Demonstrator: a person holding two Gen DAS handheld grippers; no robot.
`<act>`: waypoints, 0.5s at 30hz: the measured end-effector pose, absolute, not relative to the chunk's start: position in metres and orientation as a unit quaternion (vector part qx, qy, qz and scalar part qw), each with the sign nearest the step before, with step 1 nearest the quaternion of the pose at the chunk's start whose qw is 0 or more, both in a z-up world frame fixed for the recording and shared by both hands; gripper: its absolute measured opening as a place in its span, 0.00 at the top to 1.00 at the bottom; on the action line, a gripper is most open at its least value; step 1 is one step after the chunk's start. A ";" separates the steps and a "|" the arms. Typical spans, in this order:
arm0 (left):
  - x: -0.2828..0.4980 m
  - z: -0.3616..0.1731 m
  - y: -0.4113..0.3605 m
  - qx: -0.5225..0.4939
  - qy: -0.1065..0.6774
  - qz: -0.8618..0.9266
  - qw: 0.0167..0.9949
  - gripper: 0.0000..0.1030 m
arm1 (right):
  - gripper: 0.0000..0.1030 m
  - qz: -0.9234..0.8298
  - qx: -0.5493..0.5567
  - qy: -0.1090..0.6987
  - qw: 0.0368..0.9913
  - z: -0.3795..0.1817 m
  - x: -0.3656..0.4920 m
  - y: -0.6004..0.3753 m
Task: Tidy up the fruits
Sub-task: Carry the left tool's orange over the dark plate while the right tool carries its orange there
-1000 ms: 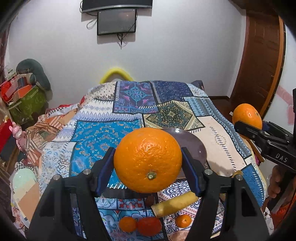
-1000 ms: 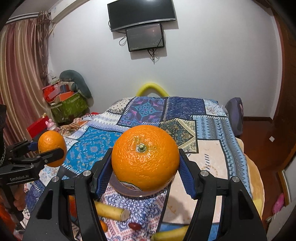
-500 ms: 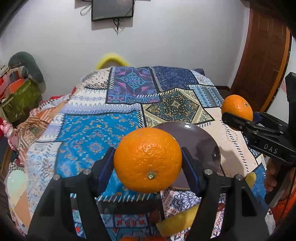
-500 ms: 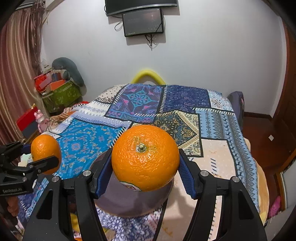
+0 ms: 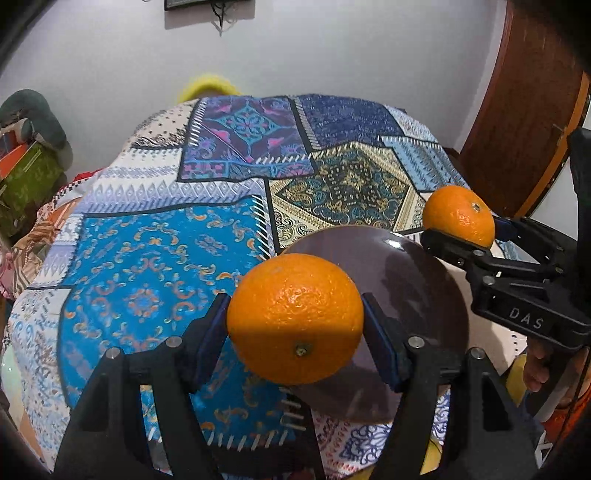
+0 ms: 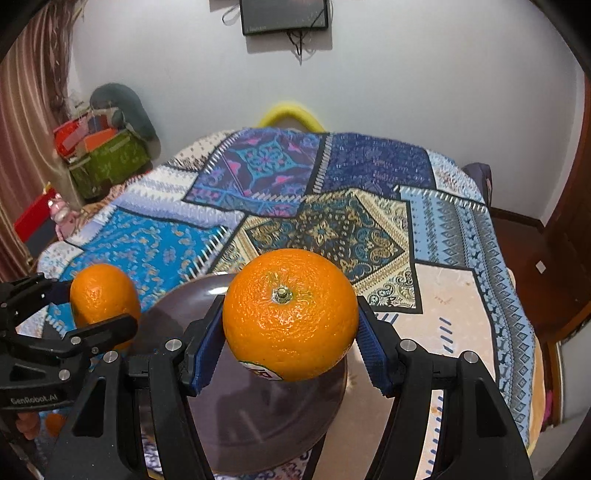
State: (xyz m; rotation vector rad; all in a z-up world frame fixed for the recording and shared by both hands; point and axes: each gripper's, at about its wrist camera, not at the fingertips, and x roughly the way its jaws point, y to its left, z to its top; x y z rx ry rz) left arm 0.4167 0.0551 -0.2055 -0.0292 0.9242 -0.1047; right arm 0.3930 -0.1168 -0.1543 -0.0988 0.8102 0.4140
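Two oranges are hanging in the air above the dark plate [image 5: 402, 280] that is lying on the patterned bedspread [image 5: 155, 254]. Your left gripper [image 5: 295, 332] is clenching the first orange [image 5: 295, 319] over the plate's near left rim, stem end facing you. Your right gripper [image 6: 290, 326] is clamping the second orange [image 6: 290, 314] over the plate's right part, stem up, a sticker showing at its underside. Each fruit is sitting squarely between blue pads [image 6: 205, 345]. From the left wrist view, the right gripper is appearing at the plate's far right edge. A wall screen [image 6: 284, 14] is hanging beyond the bed.
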 end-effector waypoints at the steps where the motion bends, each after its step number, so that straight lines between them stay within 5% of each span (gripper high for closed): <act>1: 0.421 -0.210 0.054 -0.012 0.452 -0.051 0.891 0.33 | 0.40 0.198 -0.048 0.394 0.896 -0.157 0.396 -0.116; 15: 0.456 -0.238 0.044 0.013 0.483 -0.052 0.874 0.33 | 0.40 0.215 -0.076 0.460 0.858 -0.194 0.425 -0.111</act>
